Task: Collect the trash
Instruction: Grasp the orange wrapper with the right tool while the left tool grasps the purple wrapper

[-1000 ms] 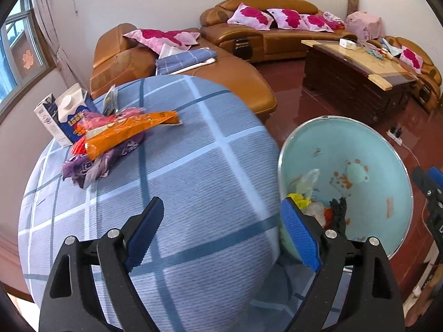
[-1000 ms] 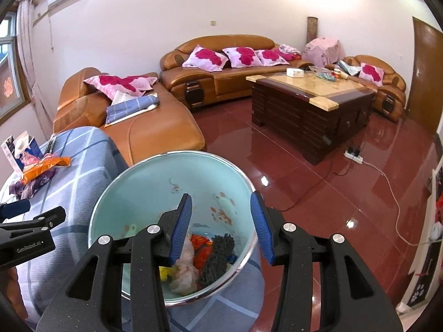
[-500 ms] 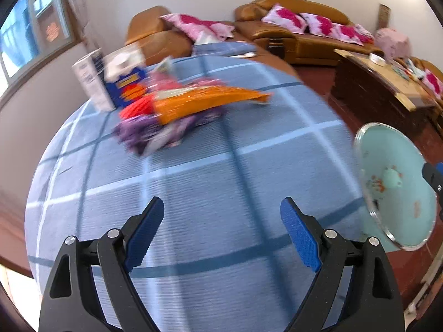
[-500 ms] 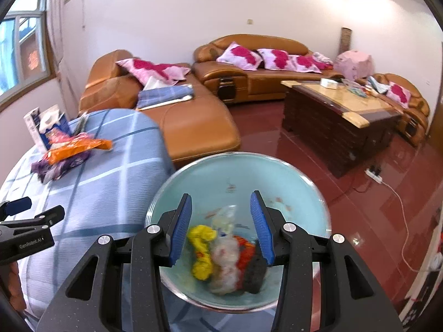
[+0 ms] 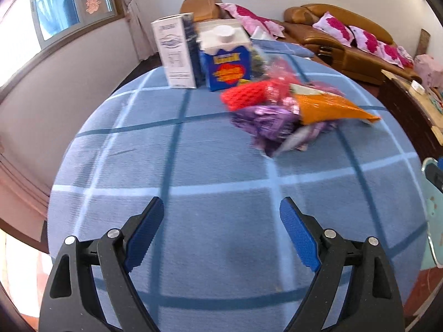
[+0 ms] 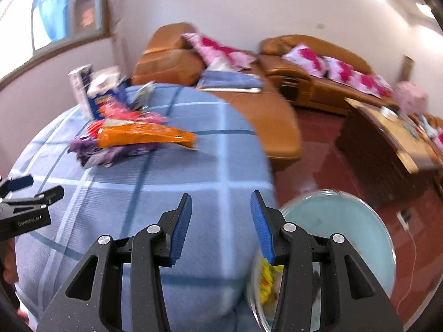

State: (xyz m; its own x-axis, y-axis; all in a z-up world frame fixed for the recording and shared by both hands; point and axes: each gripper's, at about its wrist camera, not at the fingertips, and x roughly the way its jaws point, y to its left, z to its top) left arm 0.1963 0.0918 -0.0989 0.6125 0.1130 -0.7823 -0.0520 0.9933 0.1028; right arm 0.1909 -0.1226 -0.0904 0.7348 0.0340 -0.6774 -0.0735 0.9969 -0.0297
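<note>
Mid-approach to wrapper pile (image 5: pixel 290 113) on far side of counter (image 5: pixel 193 166), beside cartons. Left claw (image 5: pixel 218 229) wide, empty; right claw (image 6: pixel 221 227) half-open, empty. Next: reach orange wrapper (image 6: pixel 144 135), pinch, carry to basin (image 6: pixel 346 235).

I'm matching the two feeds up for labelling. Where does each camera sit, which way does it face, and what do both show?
Left wrist: on the left gripper, angled down across the blue checked tablecloth at the wrapper pile and cartons; only its open fingers show.
Right wrist: on the right gripper, angled down over the tablecloth's edge and the basin; its empty fingers and the left gripper show.
Shared: tablecloth, wrappers, cartons, sofas.
</note>
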